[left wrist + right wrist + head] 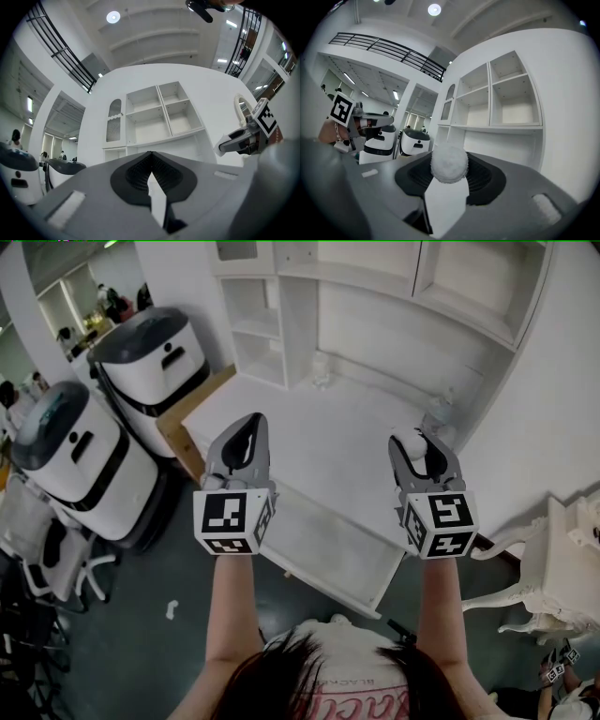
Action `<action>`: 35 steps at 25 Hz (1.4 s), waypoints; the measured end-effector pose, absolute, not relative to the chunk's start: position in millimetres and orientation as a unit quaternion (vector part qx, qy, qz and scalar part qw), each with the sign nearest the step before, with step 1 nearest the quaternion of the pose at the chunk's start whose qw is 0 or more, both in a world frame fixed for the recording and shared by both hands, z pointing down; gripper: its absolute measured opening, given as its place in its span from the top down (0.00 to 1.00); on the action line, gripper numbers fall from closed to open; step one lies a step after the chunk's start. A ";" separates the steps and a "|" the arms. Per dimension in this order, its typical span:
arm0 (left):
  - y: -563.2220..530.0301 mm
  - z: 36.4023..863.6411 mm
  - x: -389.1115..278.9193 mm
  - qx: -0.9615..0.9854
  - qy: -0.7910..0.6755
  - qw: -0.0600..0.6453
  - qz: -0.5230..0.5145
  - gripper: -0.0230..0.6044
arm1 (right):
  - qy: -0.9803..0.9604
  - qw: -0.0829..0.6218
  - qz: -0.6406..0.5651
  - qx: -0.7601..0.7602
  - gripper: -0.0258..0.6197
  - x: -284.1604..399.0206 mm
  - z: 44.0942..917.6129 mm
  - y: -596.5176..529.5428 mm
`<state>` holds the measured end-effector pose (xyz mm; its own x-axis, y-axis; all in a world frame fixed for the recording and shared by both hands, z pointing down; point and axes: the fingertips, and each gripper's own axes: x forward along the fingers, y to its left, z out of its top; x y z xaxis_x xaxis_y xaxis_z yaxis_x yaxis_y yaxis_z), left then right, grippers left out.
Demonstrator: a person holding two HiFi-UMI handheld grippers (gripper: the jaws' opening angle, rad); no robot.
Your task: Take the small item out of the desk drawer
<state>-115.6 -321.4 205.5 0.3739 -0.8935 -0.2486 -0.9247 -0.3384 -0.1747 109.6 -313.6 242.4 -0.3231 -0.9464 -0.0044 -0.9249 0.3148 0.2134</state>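
Both grippers are held up level above the white desk [328, 423], whose drawer [323, 545] stands pulled out below them. My right gripper [413, 441] [449, 174] is shut on a small white fluffy ball [449, 162] [406, 440], which sits between the fingertips. My left gripper [249, 422] [150, 155] is shut, its tips meeting with nothing between them. Each gripper shows in the other's view: the right gripper [241, 139] at the right edge, the left gripper [358, 123] at the left.
A white shelf unit [281, 324] rises at the back of the desk, with small white ornaments [322, 371] [438, 413] in front of it. Two white-and-black machines [155, 357] [70, 456] stand left of the desk. A white carved side table [562, 568] is at the right.
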 end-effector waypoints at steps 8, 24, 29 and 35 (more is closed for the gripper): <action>-323.7 195.5 -118.2 -0.810 0.562 0.156 0.059 0.94 | -0.791 0.010 -0.144 0.595 0.69 124.8 198.0 -302.2; -315.1 174.4 -126.0 -0.798 0.569 0.187 0.071 0.94 | -0.767 -0.021 -0.176 0.617 0.69 142.0 173.8 -288.9; -313.4 172.9 -128.0 -0.797 0.570 0.188 0.072 0.94 | -0.764 -0.023 -0.180 0.619 0.69 141.3 173.3 -287.8; -312.3 172.2 -126.7 -0.796 0.570 0.190 0.073 0.94 | -0.762 -0.024 -0.181 0.621 0.69 142.7 172.6 -287.0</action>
